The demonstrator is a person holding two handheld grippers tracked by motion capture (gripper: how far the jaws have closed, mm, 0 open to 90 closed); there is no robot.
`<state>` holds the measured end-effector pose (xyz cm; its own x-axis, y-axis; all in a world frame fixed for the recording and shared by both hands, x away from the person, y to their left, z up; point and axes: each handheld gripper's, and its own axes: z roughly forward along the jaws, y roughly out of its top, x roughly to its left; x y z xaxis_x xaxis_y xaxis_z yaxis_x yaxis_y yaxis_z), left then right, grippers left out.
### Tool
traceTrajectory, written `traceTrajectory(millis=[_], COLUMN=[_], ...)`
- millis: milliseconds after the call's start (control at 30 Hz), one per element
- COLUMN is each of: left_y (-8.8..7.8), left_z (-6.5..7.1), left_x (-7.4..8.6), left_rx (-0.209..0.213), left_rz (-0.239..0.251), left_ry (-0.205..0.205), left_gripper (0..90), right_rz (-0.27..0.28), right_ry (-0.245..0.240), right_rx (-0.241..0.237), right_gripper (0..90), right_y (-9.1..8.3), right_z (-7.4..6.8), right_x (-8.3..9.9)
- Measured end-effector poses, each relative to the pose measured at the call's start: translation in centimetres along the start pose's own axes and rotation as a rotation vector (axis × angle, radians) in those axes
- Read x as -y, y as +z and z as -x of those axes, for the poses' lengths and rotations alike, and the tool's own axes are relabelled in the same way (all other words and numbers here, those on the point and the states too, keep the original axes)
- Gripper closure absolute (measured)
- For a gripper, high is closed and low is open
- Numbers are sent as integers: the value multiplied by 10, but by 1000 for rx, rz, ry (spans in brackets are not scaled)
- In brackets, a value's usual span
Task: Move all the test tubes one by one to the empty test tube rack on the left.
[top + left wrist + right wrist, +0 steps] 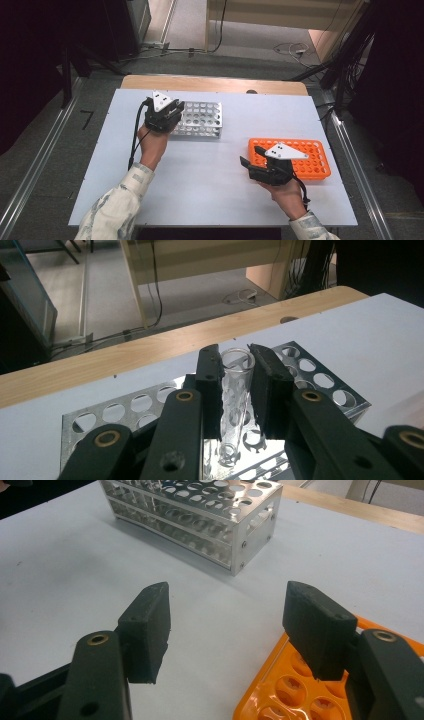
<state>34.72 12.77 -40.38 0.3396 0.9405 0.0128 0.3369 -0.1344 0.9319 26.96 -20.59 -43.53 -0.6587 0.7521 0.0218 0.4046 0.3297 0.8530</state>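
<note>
A clear glass test tube (234,390) stands upright in a hole of the metal rack (125,407), and my left gripper (236,390) is shut on it near its rim. In the high view the left gripper (167,112) hovers over the left end of the metal rack (202,119). My right gripper (227,630) is open with nothing between its jaws. It sits at the left edge of the orange rack (280,690). In the high view the right gripper (252,157) is at the near left of the orange rack (310,152).
A white board (200,165) covers the wooden table (210,82). The metal rack (200,515) lies ahead of the right gripper. Cables (290,50) lie on the floor beyond the table.
</note>
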Motion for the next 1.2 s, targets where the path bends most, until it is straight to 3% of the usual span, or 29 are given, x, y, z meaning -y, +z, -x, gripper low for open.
traceTrajectory(millis=[233, 633, 1200], left_y=[4, 12, 10], left_z=[3, 3, 4], left_x=[10, 21, 20], left_rx=[-4, -5, 8], left_rz=[-16, -57, -55], left_ry=[23, 17, 2], left_gripper=[753, 751, 737], right_rz=[-4, -9, -9], right_ry=[-5, -8, -7], right_rx=[0, 2, 2], right_gripper=[342, 342, 343], right_y=[1, 2, 2], right_z=[0, 0, -1], right_x=[1, 1, 2])
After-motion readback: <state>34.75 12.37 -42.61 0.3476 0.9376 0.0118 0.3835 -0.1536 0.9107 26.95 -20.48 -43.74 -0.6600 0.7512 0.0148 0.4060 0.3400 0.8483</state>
